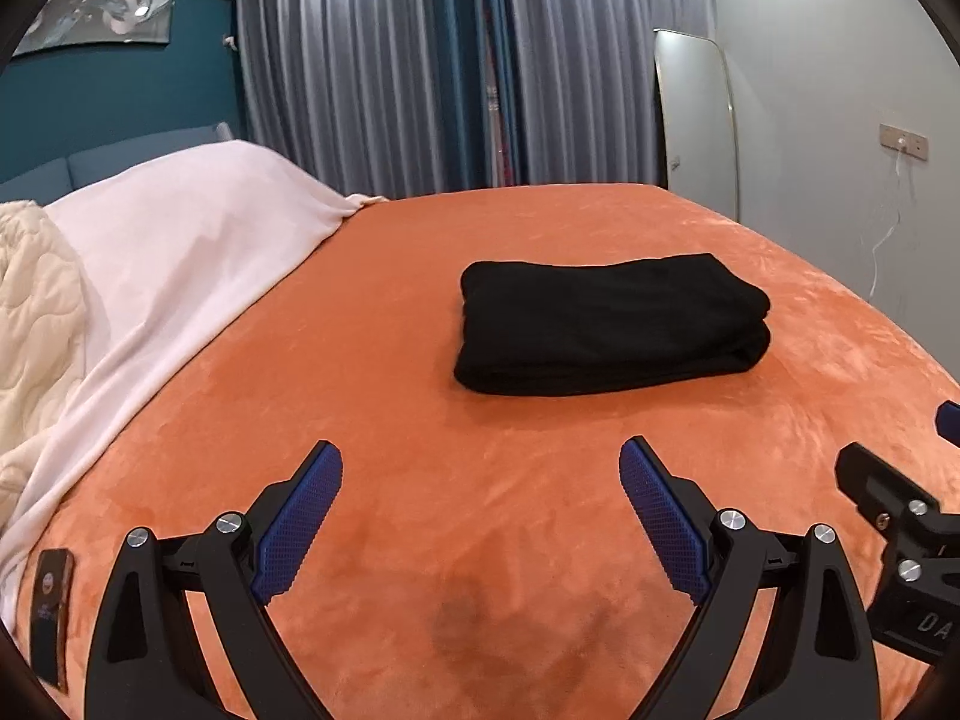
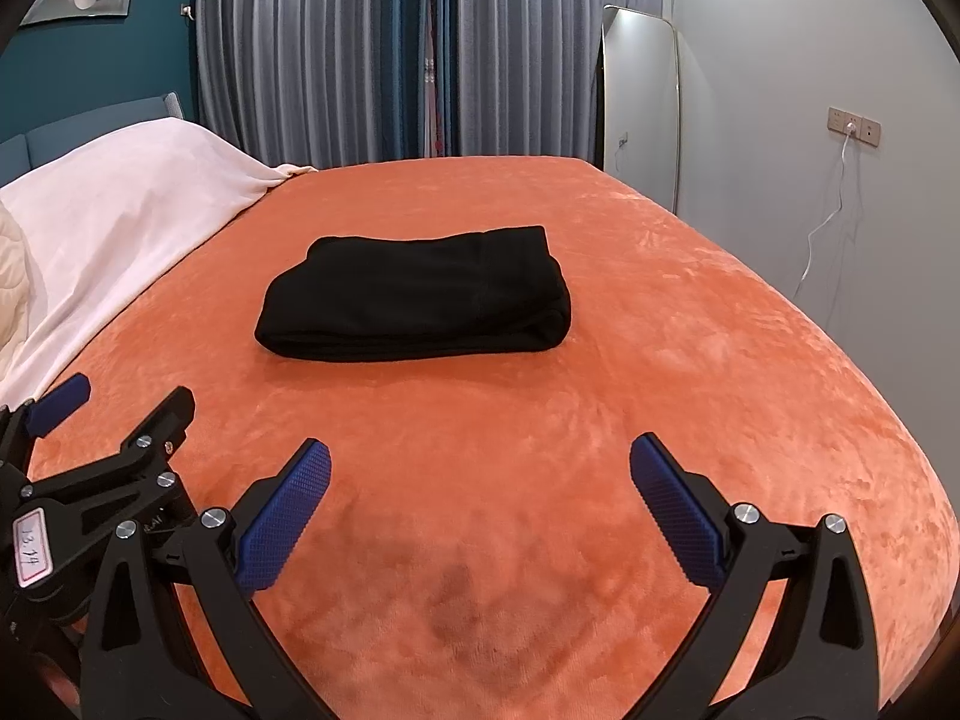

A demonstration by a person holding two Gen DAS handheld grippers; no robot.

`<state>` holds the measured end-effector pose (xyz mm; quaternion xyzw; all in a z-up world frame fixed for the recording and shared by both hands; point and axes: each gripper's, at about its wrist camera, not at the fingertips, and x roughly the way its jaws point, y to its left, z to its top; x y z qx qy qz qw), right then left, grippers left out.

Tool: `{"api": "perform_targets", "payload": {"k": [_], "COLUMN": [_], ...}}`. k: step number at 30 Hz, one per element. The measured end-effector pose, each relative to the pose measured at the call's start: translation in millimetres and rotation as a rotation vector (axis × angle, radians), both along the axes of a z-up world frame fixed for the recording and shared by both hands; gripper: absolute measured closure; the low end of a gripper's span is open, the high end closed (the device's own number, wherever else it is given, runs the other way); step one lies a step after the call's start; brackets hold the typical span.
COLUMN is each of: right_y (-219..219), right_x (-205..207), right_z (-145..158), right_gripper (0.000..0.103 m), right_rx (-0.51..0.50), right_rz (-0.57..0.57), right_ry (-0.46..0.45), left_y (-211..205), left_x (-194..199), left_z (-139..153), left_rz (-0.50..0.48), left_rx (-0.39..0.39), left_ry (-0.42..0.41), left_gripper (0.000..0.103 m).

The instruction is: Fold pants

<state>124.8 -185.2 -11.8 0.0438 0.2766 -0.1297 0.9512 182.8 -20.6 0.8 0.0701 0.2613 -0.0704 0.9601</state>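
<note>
Pants [image 1: 609, 327] lay folded in compact black bundle mid-bed on orange blanket [image 1: 420, 480]; looked soft, light, prob. limp and apt to slump if lifted by one edge; best taken at both short ends, under bottom layer; left tool [image 1: 480, 465] wide open, empty, well apart from pants; right tool [image 2: 480, 459] same, touching nothing.

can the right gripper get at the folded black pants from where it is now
Probably yes. The right gripper is open and empty, and the black pants lie folded straight ahead on the orange blanket, with only bare blanket between. The left gripper sits off to the side, out of the path.
</note>
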Motion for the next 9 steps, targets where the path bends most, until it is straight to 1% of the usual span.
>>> {"api": "perform_targets", "payload": {"k": [1,3,5,9], "right_y": [0,-1,-2,-2], "right_x": [0,-2,-6,-11], "right_z": [-1,-2,-2,-4], "right_gripper": [0.005,0.005,0.005,0.005], "right_rx": [0.000,0.003,0.003,0.005], "right_rz": [-0.002,-0.006,-0.010,-0.019], "right_ry": [0.002,0.008,0.007,0.014], "left_y": [0,-2,-2,-7], "left_x": [-1,-1,-3,-8], "left_z": [0,0,1,0], "left_rz": [0.001,-0.002,-0.044,-0.082], "left_rx": [0.004,0.009,-0.008,-0.001], "left_ry": [-0.006,0.011,0.023,0.033], "left_gripper": [0.011,0.011,0.011,0.011]}}
